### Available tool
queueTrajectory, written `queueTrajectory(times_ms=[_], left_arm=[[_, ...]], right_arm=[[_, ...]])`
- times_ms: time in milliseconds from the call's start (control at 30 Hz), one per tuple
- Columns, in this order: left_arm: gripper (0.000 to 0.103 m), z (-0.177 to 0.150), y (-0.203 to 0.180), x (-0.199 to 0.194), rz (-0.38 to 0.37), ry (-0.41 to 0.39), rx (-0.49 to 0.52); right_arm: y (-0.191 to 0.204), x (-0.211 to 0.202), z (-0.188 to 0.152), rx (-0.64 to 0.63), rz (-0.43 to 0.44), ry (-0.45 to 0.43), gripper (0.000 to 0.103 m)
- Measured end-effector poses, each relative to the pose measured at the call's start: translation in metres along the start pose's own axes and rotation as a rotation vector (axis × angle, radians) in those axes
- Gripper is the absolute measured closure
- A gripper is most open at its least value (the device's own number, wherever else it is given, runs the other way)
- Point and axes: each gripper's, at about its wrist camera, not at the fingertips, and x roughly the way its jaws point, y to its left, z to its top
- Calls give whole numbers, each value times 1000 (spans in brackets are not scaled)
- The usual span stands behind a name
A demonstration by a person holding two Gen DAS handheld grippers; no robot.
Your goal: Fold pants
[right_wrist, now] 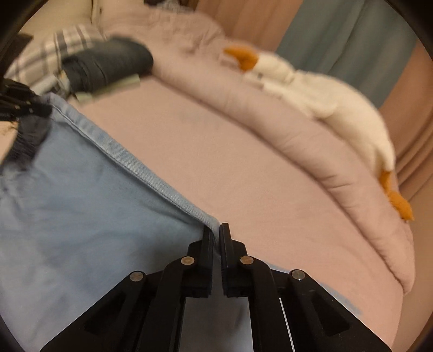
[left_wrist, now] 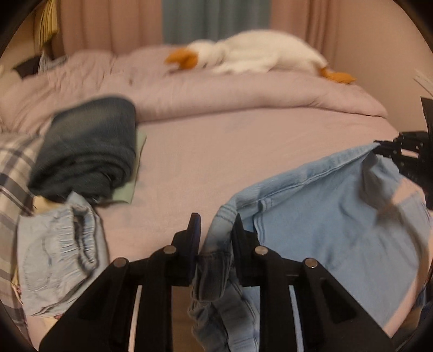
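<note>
Both grippers are gripping the light blue jeans [left_wrist: 324,230] above the pink bed [left_wrist: 243,151], and the garment is hanging stretched between them. The left gripper [left_wrist: 216,230] is clamping a bunched, seamed corner of the denim; the fabric is wadding up between its 2 black fingers [left_wrist: 194,230] and spilling down below them. The right gripper [right_wrist: 216,238] is pinching the stitched hem of the jeans, its jaws nearly touching with only the thin edge of cloth between them. From the right wrist view, that hem is running as a taut diagonal line up to the left gripper at the far left edge. From the left wrist view, the right gripper is showing at the far right edge, holding the other end.

On the bed's left side, a folded dark denim garment [left_wrist: 86,146] is sitting on a pale green cloth [left_wrist: 135,168], next to a plaid fabric [left_wrist: 13,168]. Another light blue garment with an elastic waistband [left_wrist: 56,257] is lying just in front of that pile. Well apart, a white plush goose [left_wrist: 257,54] with orange beak and feet is lying on the rumpled pink duvet [left_wrist: 216,89], near the curtains [left_wrist: 194,19]. Both views are slightly blurred.
</note>
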Motion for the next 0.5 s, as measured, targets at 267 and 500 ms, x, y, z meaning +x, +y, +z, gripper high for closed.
queueTrajectory(times_ms=[267, 500], left_arm=[[84, -77, -53, -85, 29, -177, 247], [87, -159, -81, -89, 49, -121, 350]], right_arm=[[22, -104, -42, -58, -27, -136, 98], [70, -137, -111, -124, 30, -83, 98]])
